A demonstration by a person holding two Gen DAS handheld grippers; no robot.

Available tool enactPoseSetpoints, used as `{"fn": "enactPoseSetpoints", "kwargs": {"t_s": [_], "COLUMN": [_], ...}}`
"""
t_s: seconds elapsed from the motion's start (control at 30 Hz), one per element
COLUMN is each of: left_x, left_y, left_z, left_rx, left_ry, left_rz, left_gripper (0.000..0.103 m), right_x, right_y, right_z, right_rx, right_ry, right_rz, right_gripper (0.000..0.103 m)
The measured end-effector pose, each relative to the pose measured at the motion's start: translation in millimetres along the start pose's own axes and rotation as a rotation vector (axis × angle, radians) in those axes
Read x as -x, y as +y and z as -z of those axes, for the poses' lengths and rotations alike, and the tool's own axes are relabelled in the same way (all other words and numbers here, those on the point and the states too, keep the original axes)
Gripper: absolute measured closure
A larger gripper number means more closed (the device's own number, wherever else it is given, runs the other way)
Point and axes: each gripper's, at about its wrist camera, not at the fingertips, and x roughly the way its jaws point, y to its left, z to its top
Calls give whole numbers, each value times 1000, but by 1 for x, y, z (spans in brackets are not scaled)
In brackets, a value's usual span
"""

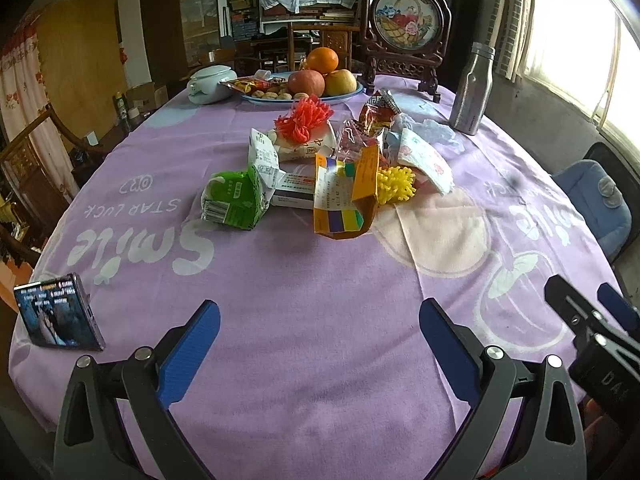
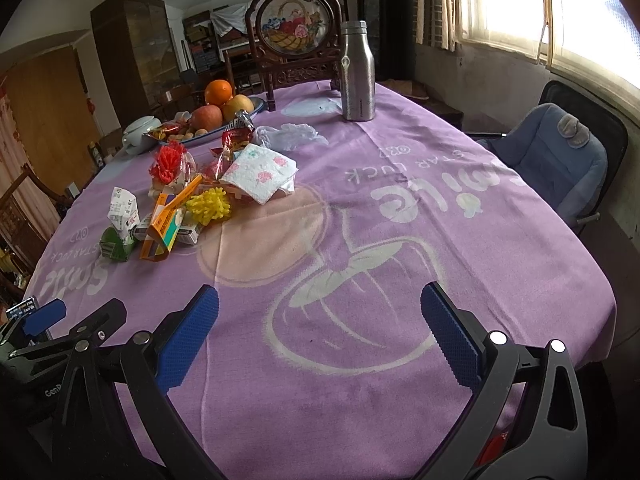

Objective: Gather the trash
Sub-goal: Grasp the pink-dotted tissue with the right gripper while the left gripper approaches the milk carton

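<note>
Daylight floods in from my right through the curtained, blown-out white window [image 2: 520,8]; the back room is dim. Purple printed tablecloth [image 1: 320,280] evenly lit, soft shadows. Heavy fisheye bending, black corners; focus acceptable.

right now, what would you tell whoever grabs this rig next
Left claw: open, empty, over the near edge of the purple tablecloth.
Right claw: open, empty, beside it.
Trash: piled mid-table: green carton, orange box, yellow foam net, red foam net, floral tissue, snack wrapper.
Done: nothing collected.
Left: gather the whole pile; no bin in view. Leave the fruit plate, bottle and phone.
</note>
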Motion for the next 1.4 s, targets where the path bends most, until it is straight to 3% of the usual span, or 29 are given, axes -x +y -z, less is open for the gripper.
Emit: {"fn": "enactPoseSetpoints", "kwargs": {"t_s": [0.23,0.37,0.63,0.8,1.0,1.17,1.3,1.4], "left_x": [-11,-9,-14,-21,-37,-50,-57,-58], "left_y": [13,23,49,79,87,86,86,88], "left_z": [-24,-48,-80,-80,-72,-64,-62,-63], "left_rx": [-14,-24,65,126,116,98,97,95], "left_ry": [38,22,45,48,93,133,150,148], "left_rz": [113,154,235,174,130,125,126,122], "left_gripper": [6,6,6,6,6,6,6,6], "right_x": [-8,-14,-21,-45,-93,-121,-146,-165], "right_y": [-1,5,22,38,63,67,77,83], "right_z": [-30,-52,-90,-98,-99,-107,-120,-126], "right_rx": [33,75,105,170,244,170,169,159], "right_ry": [-14,-5,-21,0,98,160,181,224], "right_rz": [14,3,-52,-44,-46,-79,-30,-44], "right_gripper": [6,6,6,6,6,6,6,14]}}
